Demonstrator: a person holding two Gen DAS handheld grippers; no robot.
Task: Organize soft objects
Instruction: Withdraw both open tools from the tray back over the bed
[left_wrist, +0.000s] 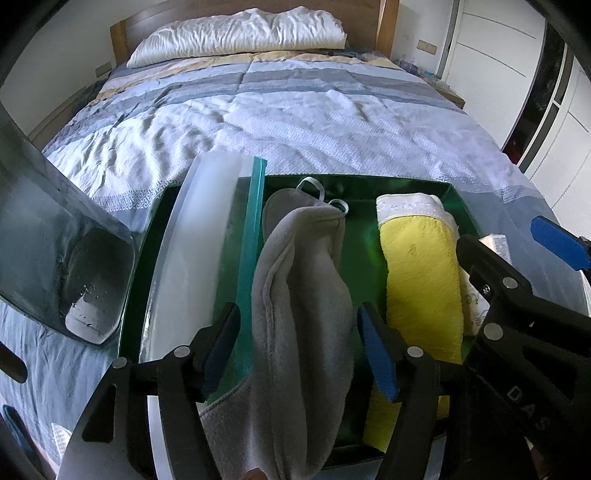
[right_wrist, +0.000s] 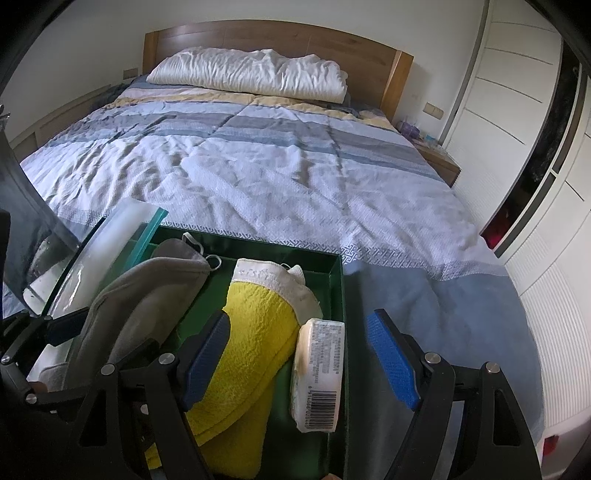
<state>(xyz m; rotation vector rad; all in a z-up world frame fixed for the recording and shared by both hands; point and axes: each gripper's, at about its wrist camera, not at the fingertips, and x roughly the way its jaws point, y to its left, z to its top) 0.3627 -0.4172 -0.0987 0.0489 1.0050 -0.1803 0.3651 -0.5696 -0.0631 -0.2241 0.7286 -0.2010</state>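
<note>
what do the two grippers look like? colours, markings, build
Both match: black angular linkage arms joined by round silver pivot pins, with flat blue ribbed pads lining the jaws. The left gripper shows the pads edge-on; the right gripper shows their ribbed texture clearly. White letters reading "DAS" mark the right gripper's black frame, seen from the left wrist view. No cables or sleeves in view.

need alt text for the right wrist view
A green box on a bed holds a grey cloth, a yellow towel and a barcoded white packet. The right hand-held gripper hangs open over its right edge.
</note>
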